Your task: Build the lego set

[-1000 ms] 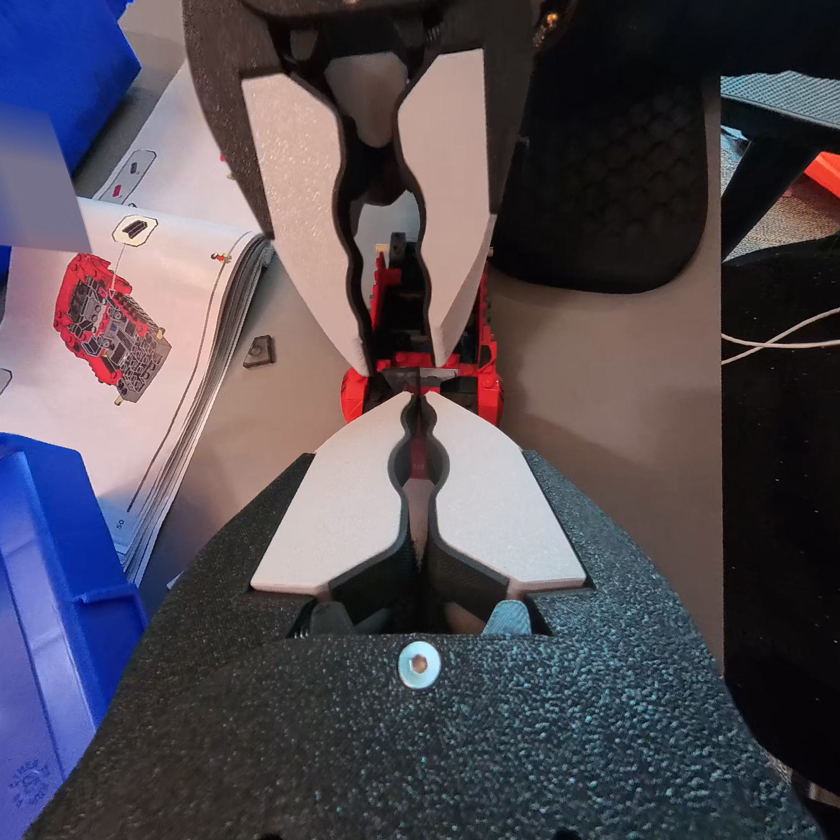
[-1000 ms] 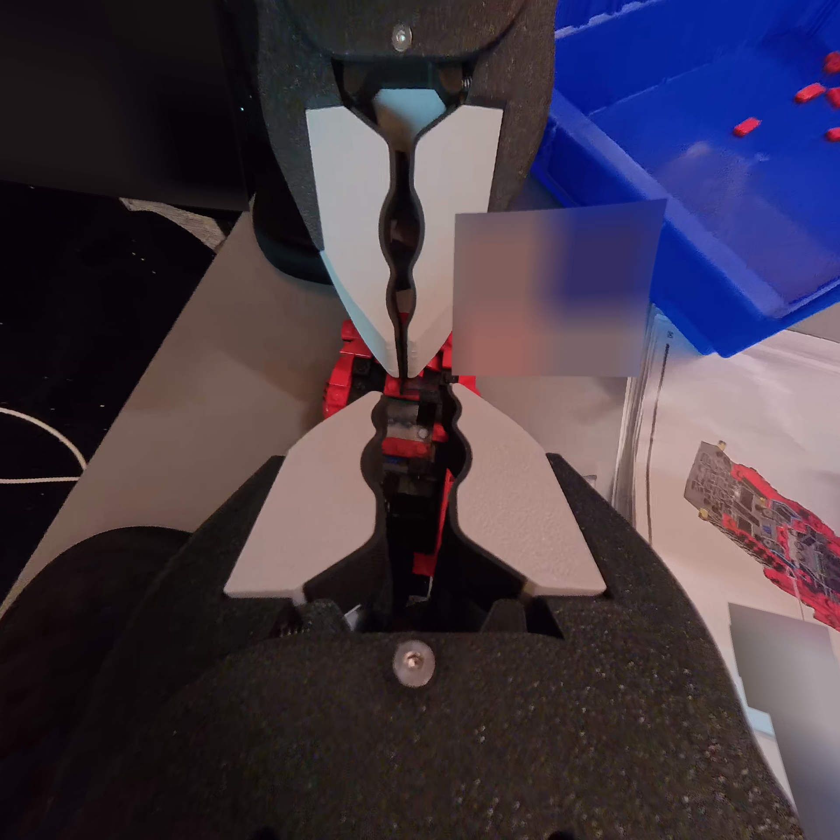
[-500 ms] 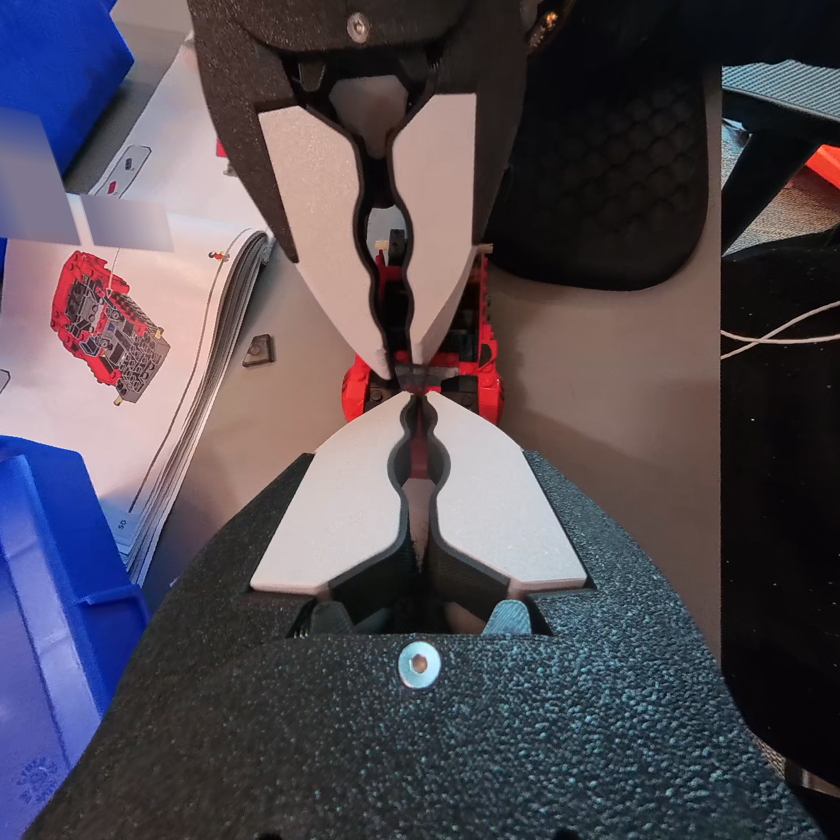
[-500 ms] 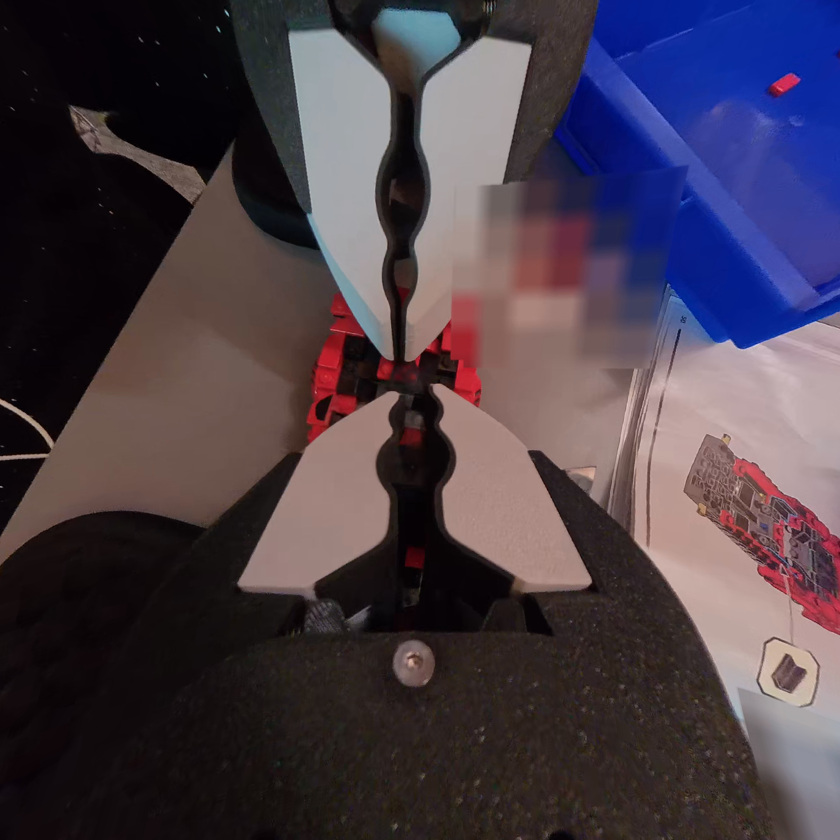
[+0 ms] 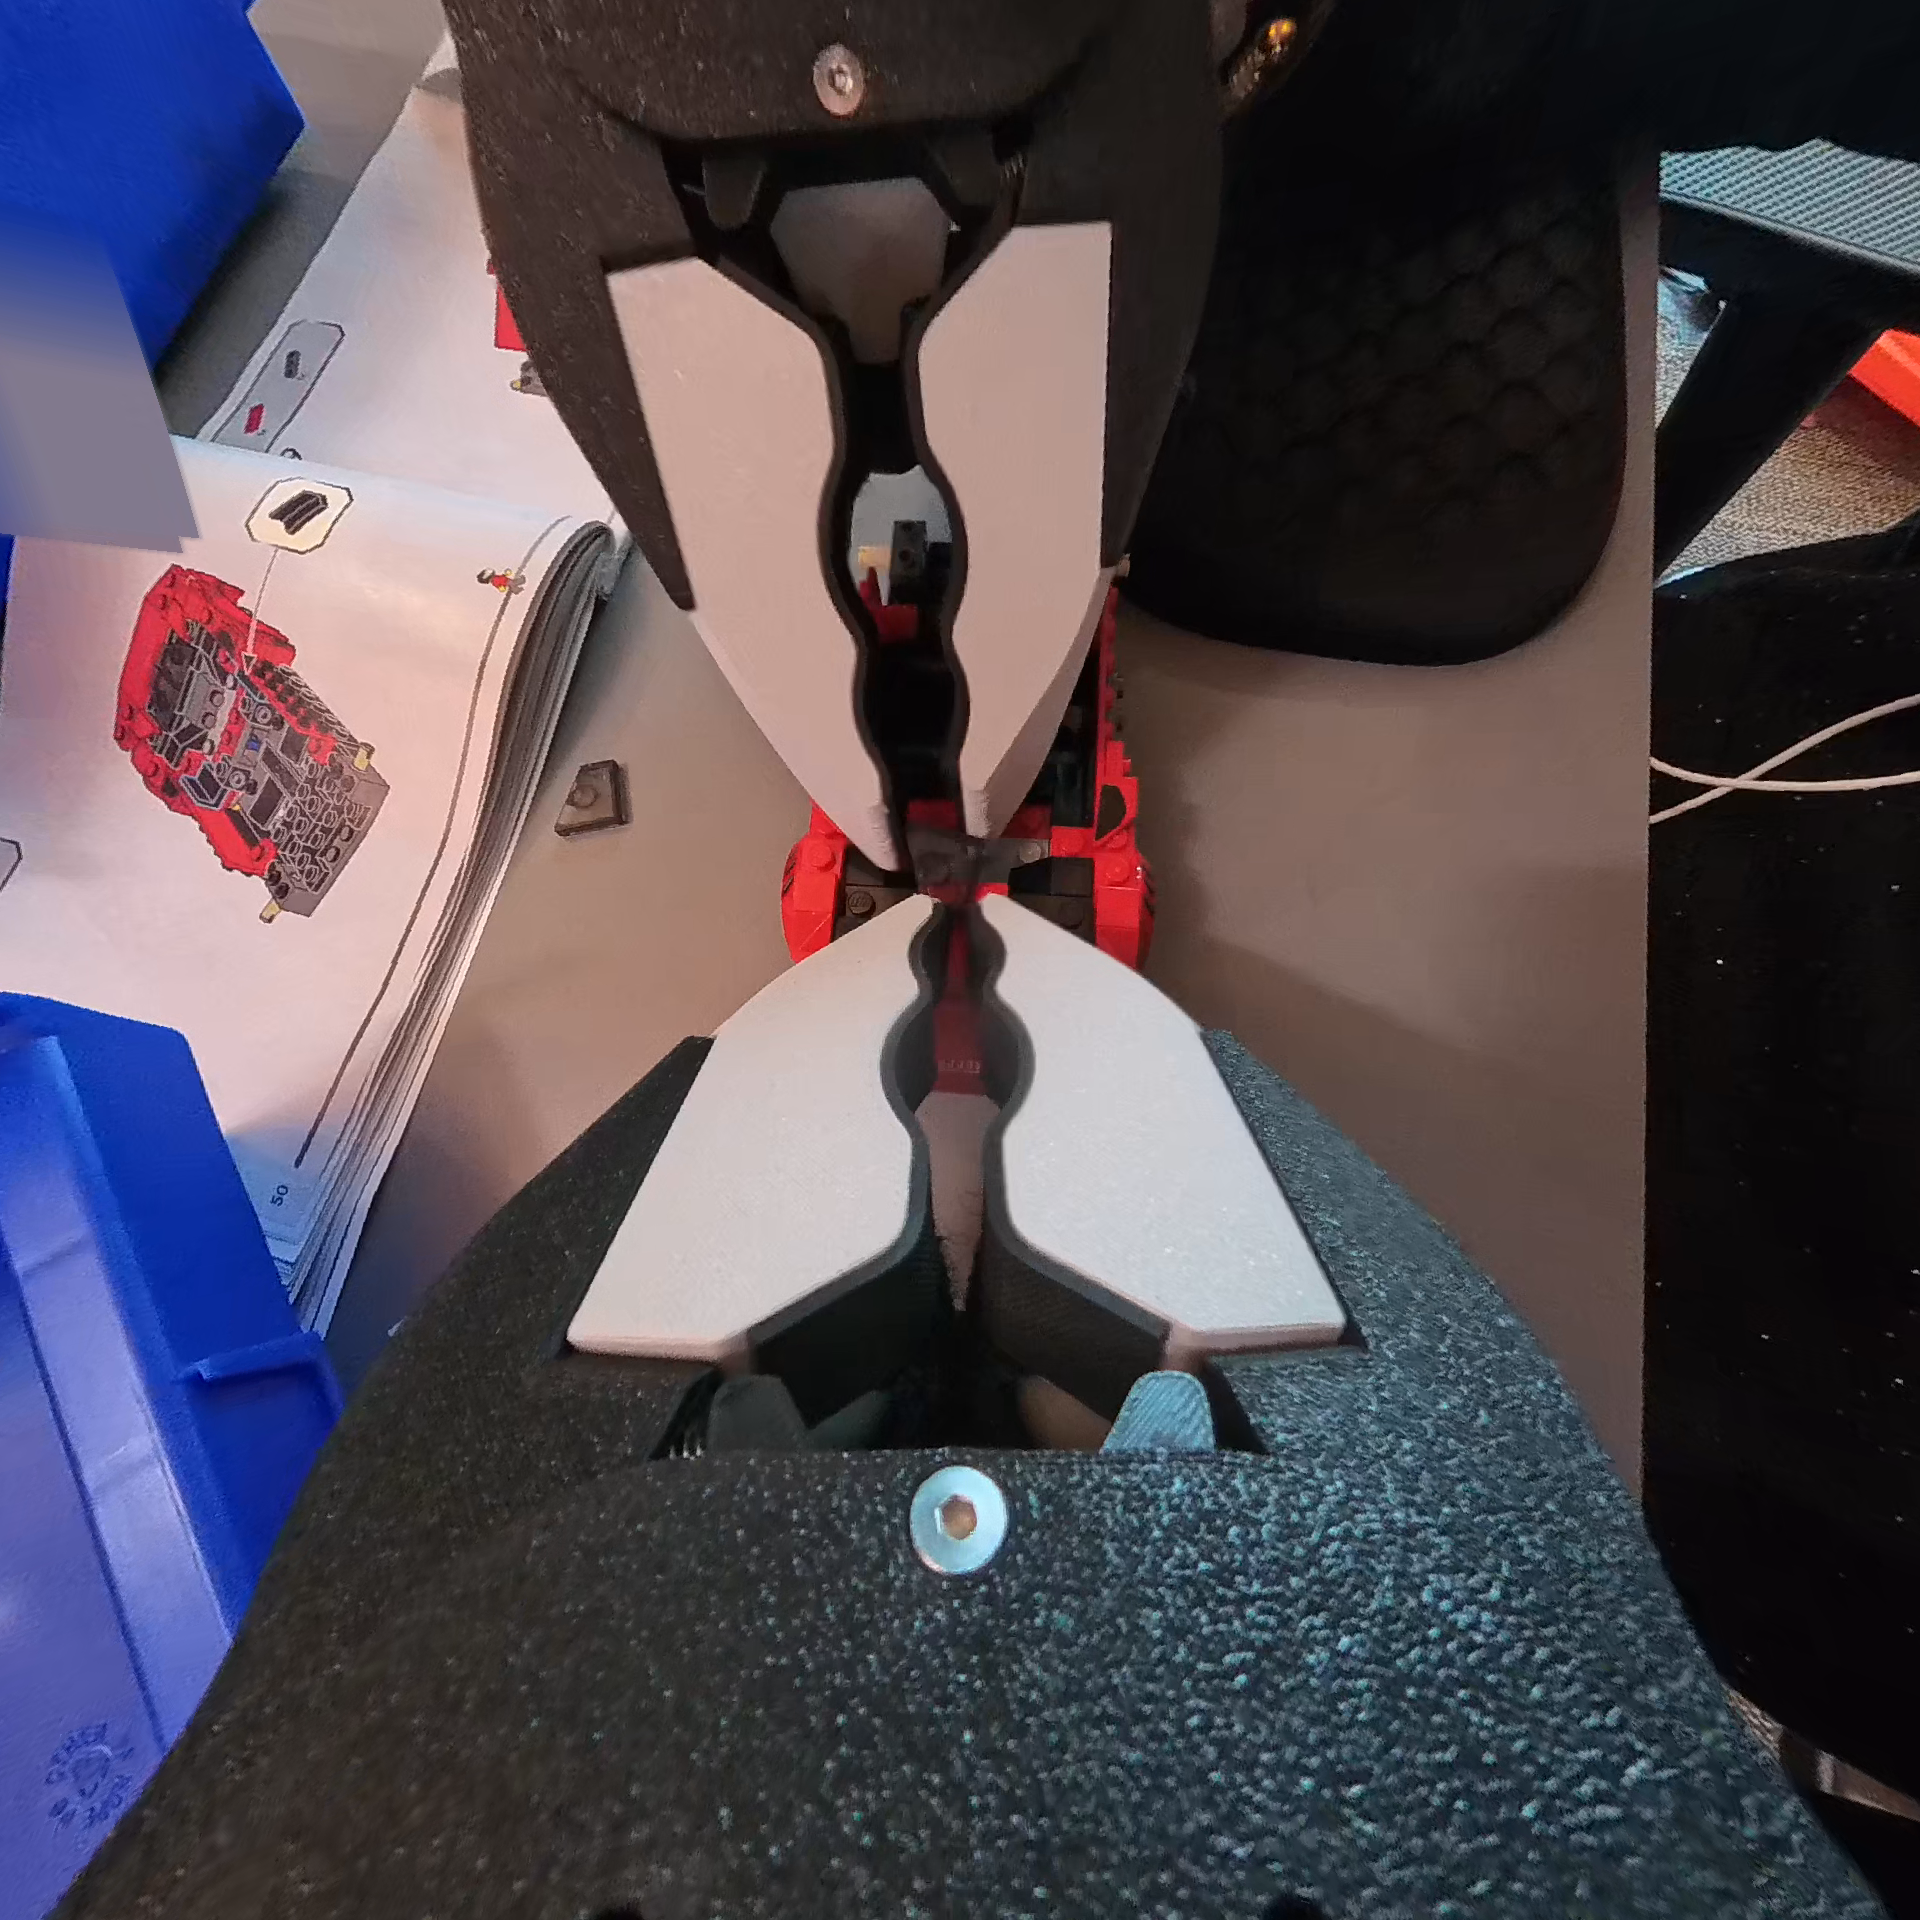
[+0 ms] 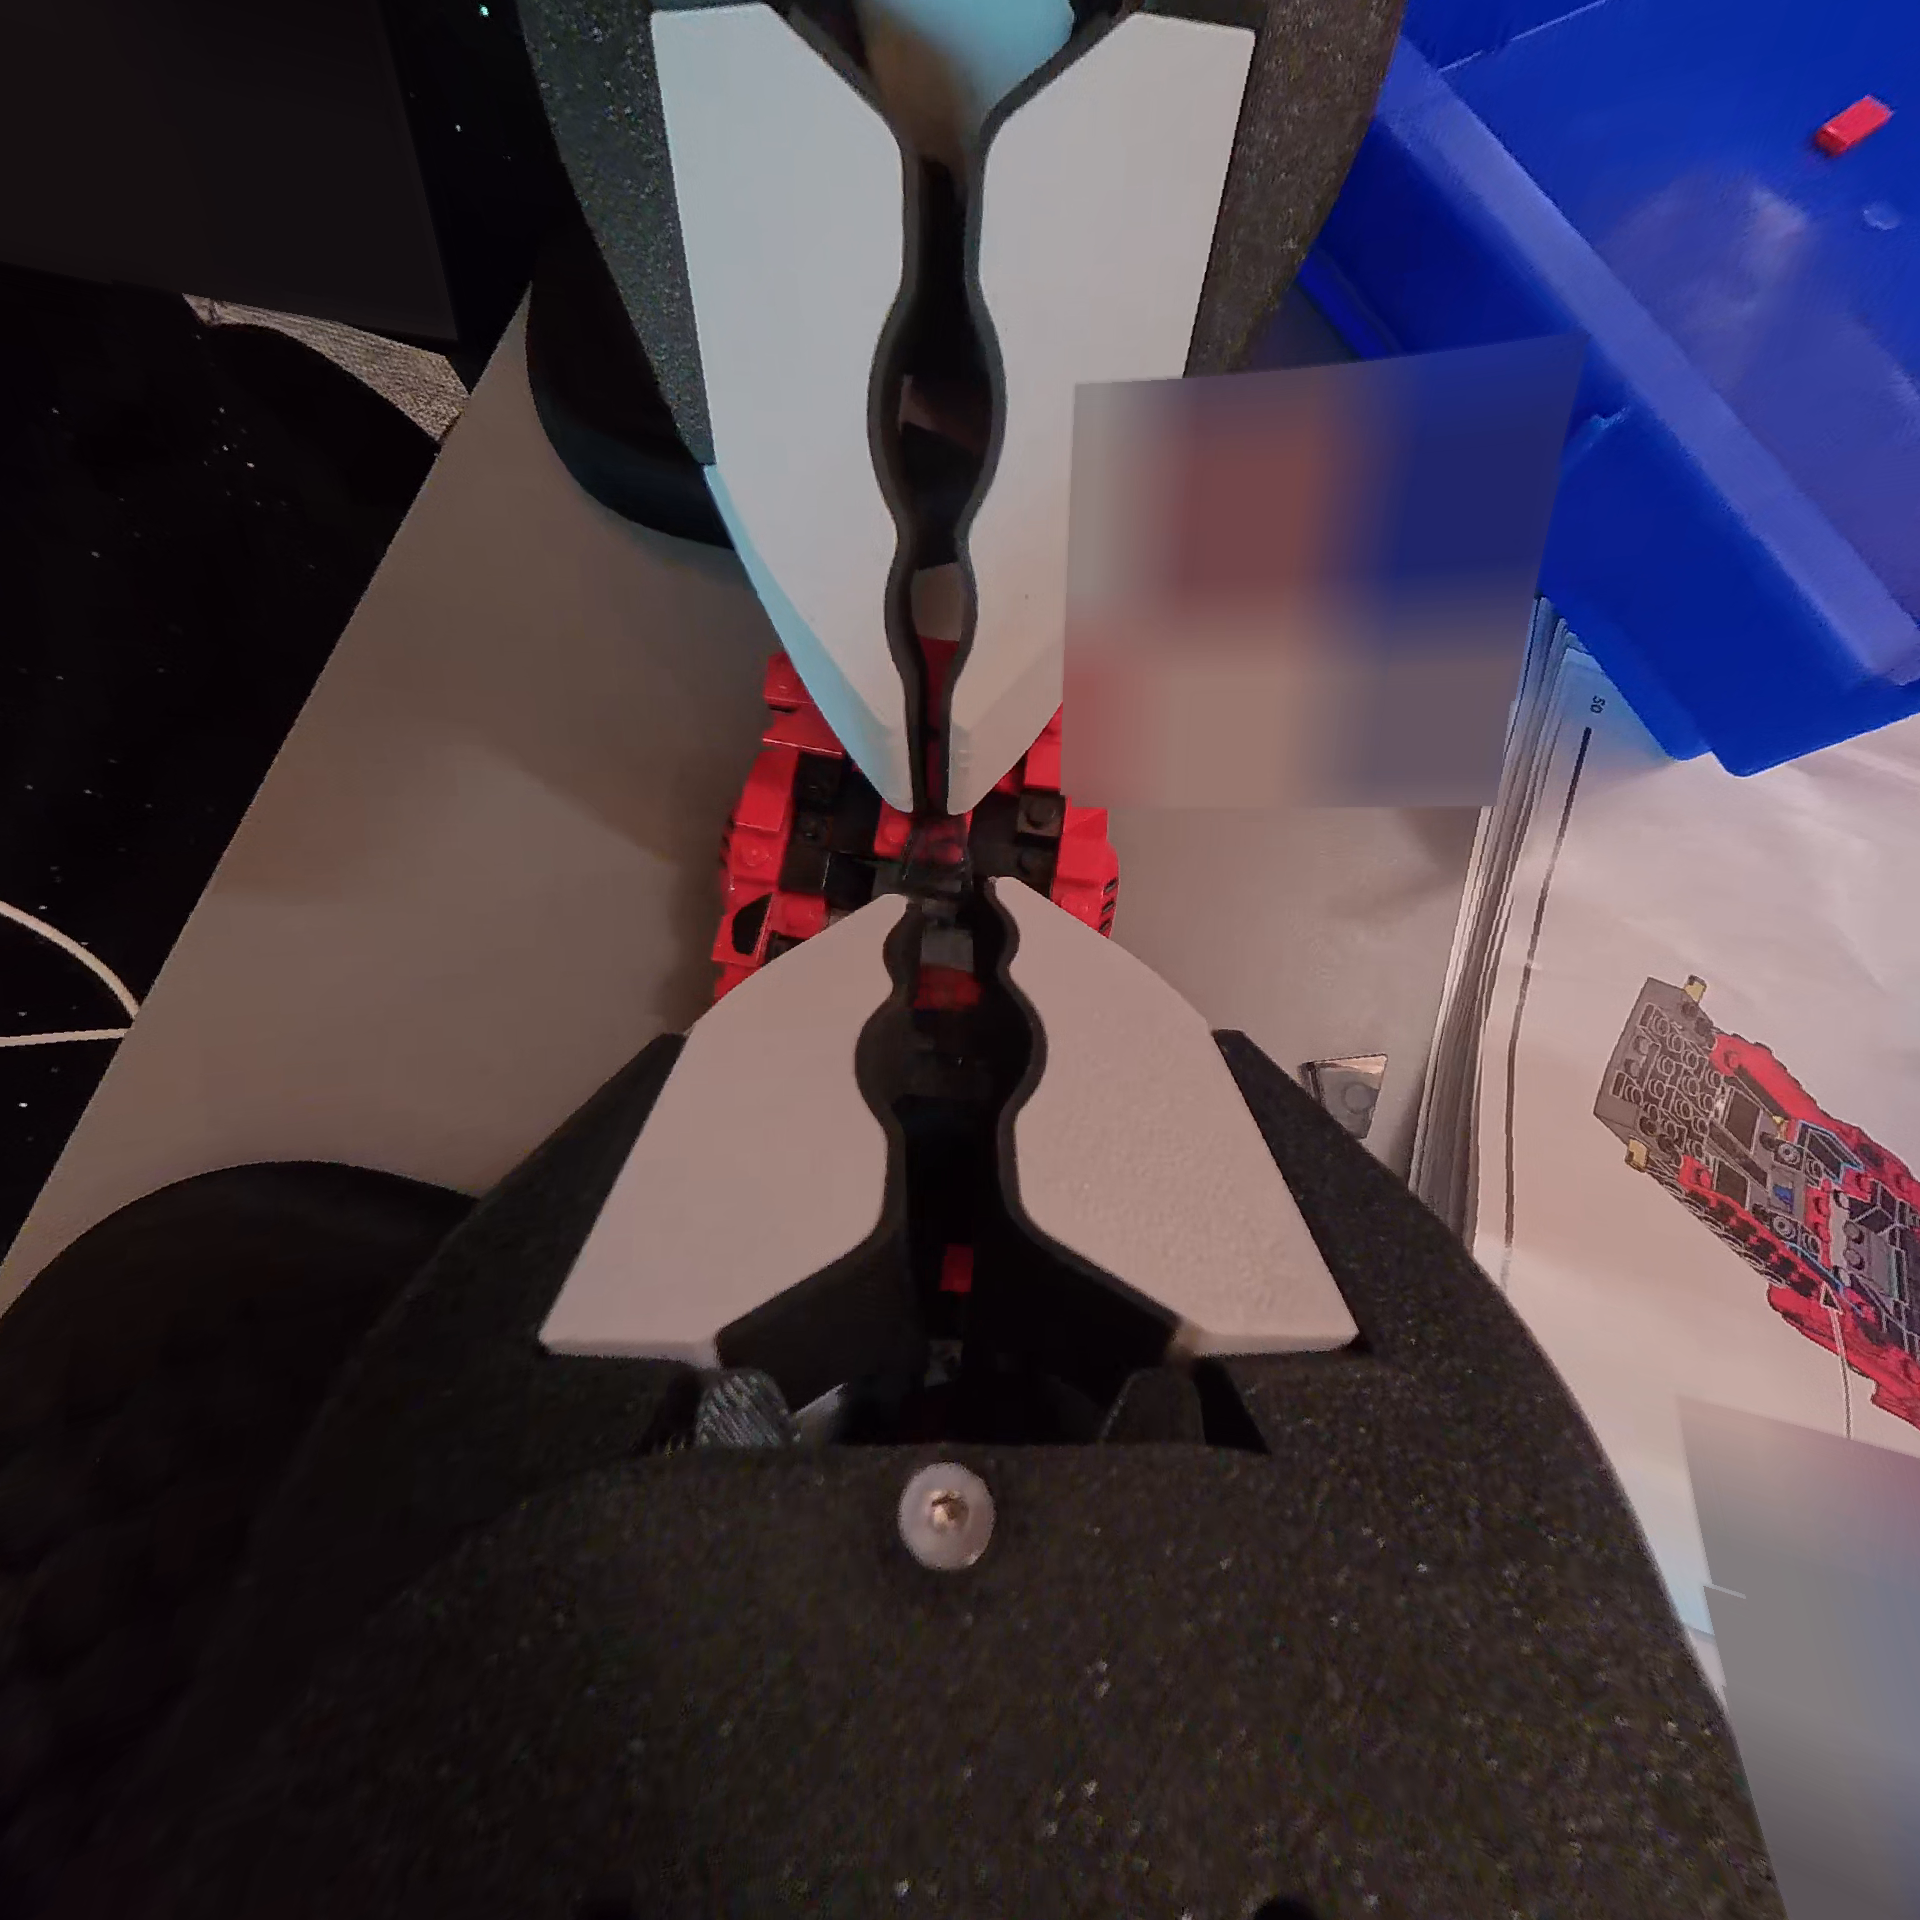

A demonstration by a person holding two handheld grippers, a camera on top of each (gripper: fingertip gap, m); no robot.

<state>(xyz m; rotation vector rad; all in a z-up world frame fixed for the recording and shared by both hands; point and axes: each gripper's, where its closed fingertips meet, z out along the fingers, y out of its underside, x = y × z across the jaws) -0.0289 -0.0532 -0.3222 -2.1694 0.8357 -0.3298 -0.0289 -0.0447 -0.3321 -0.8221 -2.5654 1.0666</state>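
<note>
While both claws meet tip to tip over the red-and-black car model [image 5: 1081,831], the left claw [image 5: 951,909] has its two fingers drawn together, nipping what looks like the model's thin red front edge, probably to steady it on the desk [image 5: 1351,935]. Opposite it, the right claw [image 6: 940,894] has its tips almost together on a small dark piece [image 6: 935,852] sitting on top of the model; whether it grips or only presses cannot be told for sure. Holding from both ends likely keeps the model from sliding while the piece is seated. Directly beneath and between the two claws, the model runs its long axis along the line joining them, one end under each. Left of the left claw lie the open instruction booklet [image 5: 312,727], a loose dark piece [image 5: 592,798] and blue bins [image 5: 94,1351].
</note>
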